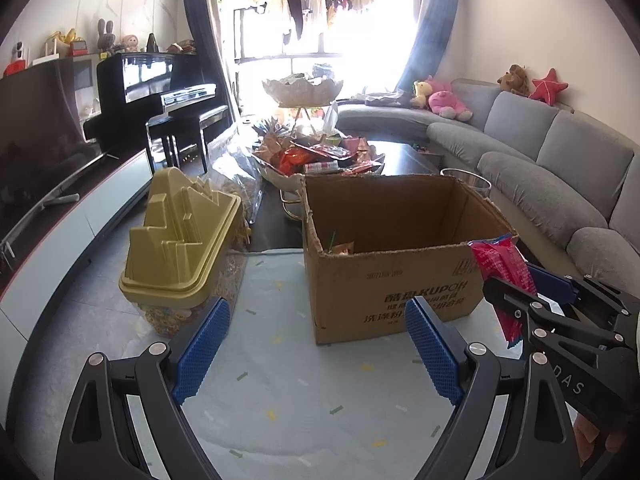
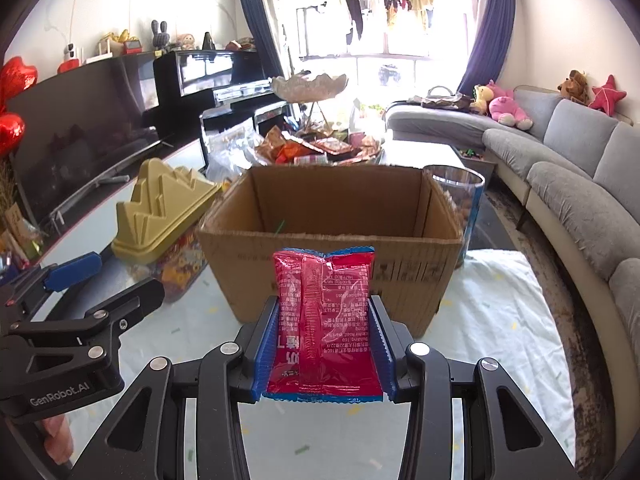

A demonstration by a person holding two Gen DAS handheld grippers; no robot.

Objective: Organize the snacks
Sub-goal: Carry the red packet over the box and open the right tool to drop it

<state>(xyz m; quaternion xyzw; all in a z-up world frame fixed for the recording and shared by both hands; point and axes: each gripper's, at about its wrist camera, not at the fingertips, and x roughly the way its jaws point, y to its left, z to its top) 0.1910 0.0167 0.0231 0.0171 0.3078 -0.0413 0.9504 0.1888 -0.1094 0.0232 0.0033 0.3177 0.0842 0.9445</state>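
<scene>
Living room, pale confetti-print mat [image 1: 304, 392] over table. Open brown cardboard box [image 2: 332, 276] at 12 o'clock holds an orange packet [image 1: 343, 248] and a green stick (rest hidden by wall). Right gripper [image 2: 324, 344] clamps red foil snack packet [image 2: 325, 320] just before box. Left gripper [image 1: 316, 344] spread wide, empty. Gold-lidded clear jar [image 1: 180, 240] at 10 o'clock, contents blurred.
</scene>
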